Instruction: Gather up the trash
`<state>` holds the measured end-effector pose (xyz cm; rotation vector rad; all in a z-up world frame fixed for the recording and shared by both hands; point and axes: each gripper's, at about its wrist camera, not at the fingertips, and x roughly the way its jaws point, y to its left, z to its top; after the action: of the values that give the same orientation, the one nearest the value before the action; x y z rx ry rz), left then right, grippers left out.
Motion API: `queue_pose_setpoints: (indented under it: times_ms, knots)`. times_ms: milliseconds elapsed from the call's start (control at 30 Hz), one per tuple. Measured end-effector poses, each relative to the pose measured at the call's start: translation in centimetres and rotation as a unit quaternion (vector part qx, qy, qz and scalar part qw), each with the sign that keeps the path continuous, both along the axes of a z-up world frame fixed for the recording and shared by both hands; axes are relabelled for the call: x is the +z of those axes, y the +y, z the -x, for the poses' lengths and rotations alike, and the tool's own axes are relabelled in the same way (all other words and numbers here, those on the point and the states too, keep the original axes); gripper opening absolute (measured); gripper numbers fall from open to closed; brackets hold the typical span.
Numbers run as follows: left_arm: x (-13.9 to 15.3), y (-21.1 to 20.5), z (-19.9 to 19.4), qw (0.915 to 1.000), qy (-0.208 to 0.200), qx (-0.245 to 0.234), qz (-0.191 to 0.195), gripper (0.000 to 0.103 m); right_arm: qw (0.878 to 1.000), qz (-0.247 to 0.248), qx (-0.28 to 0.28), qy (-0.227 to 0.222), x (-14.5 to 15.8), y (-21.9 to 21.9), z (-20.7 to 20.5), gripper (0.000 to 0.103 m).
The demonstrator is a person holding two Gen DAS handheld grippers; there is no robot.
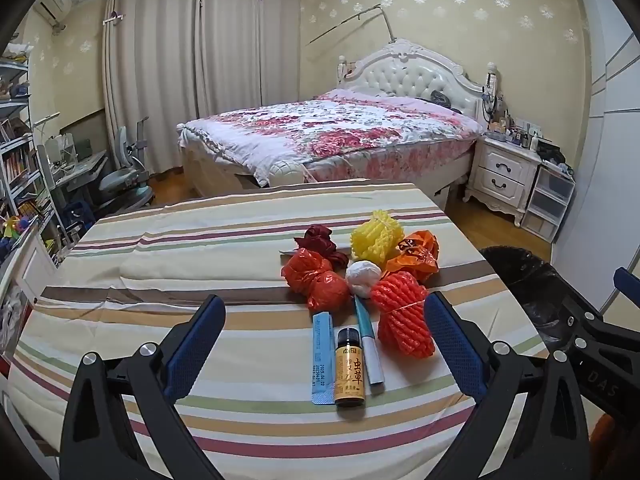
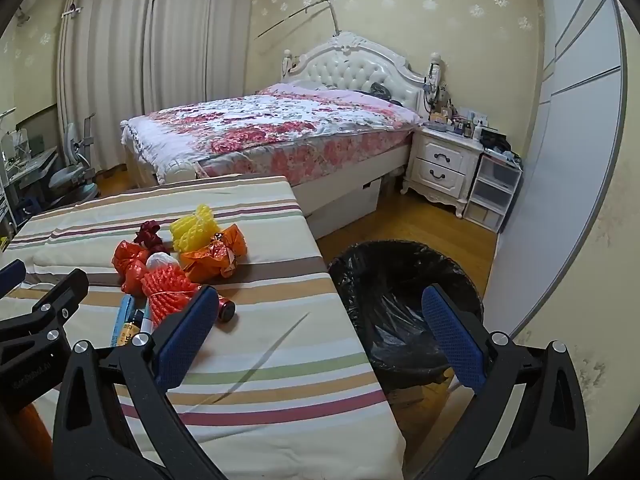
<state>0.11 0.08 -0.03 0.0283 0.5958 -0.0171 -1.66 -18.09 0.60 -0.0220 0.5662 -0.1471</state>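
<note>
A heap of trash lies on the striped tablecloth: a red plastic bag, a dark red crumple, a yellow foam net, an orange bag, a white paper ball and a red foam net. In front of it lie a blue strip packet, a small brown bottle and a pen. My left gripper hovers open just short of these. My right gripper is open and empty, straddling the table edge and the black-lined bin. A small red cylinder lies by its left finger.
The bin stands on the wooden floor right of the table. Beyond are a bed, a white nightstand and plastic drawers. A desk, chair and shelves fill the left side.
</note>
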Motion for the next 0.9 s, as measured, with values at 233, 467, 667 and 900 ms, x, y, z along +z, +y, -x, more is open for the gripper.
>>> queue_pose_setpoints:
  times_ms: [233, 467, 667, 900]
  knots:
    - [-0.1, -0.2, -0.2, 1.0, -0.002, -0.003, -0.004, 0.097, 1.0, -0.006, 0.004, 0.005, -0.1, -0.1, 0.0, 0.099]
    - [0.4, 0.4, 0.5, 1.0, -0.002, 0.004, 0.001, 0.097, 1.0, -0.001, 0.001, -0.001, -0.1, -0.2, 0.3, 0.099]
    - [-0.5, 0.4, 0.2, 1.0, 0.004, 0.008, 0.001, 0.097, 1.0, -0.001, 0.0, -0.001, -0.1, -0.2, 0.1, 0.099]
    - [-0.7, 0.2, 0.1, 1.0, 0.007, 0.006, 0.0, 0.097, 1.0, -0.001, 0.0, 0.002, -0.7, -0.4, 0.3, 0.099]
